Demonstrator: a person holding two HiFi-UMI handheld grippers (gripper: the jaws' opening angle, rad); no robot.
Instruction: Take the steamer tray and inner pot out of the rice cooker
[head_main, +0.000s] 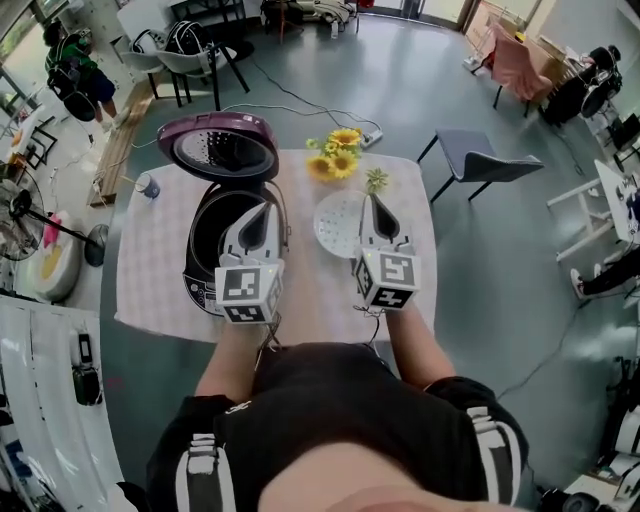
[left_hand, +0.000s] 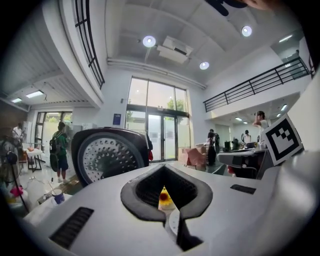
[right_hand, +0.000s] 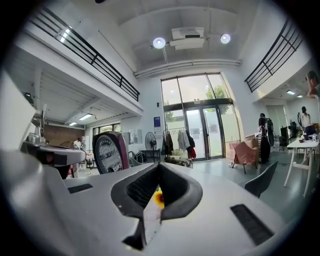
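Note:
The dark rice cooker (head_main: 200, 275) stands on the left of the table, its purple lid (head_main: 218, 147) tipped open, and the inner pot (head_main: 215, 232) sits inside it. The white perforated steamer tray (head_main: 338, 225) lies flat on the cloth to the cooker's right. My left gripper (head_main: 270, 203) hangs shut over the cooker's right rim, with nothing between its jaws. My right gripper (head_main: 373, 200) is shut and empty over the tray's right side. The left gripper view shows the lid's perforated underside (left_hand: 107, 155) beyond the shut left gripper (left_hand: 164, 172). The right gripper (right_hand: 159, 170) shows shut too.
Yellow sunflowers (head_main: 335, 155) lie at the table's far edge. A small cup (head_main: 148, 186) stands at the far left corner of the checked cloth (head_main: 150, 270). A grey chair (head_main: 480, 160) stands right of the table, and more chairs and people are further back.

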